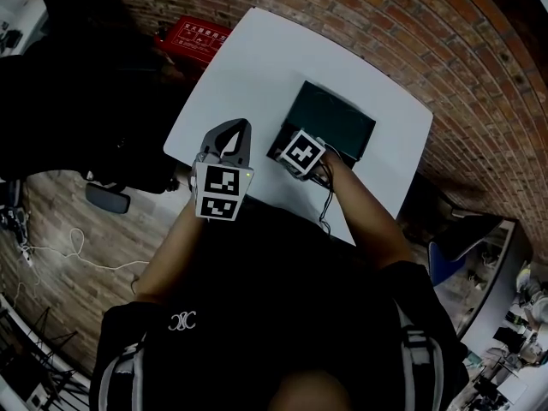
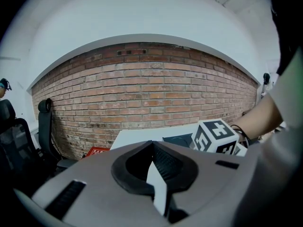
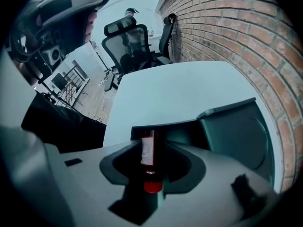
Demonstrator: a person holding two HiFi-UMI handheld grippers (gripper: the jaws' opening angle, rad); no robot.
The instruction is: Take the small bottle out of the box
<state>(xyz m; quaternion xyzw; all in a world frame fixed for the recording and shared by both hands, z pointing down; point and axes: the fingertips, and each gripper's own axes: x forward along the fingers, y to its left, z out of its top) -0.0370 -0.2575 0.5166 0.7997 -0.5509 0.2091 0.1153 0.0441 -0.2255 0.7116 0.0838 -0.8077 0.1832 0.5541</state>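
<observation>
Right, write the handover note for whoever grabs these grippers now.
Left gripper: jaws together, empty, held over the table's near edge.
Right gripper: jaws apart, pointing down at the near corner of the open box. The small bottle, red cap toward the camera, stands between them unpinched.
Done: bottle lined up, apparently still inside the box.
Left: close on it and lift it out.
</observation>
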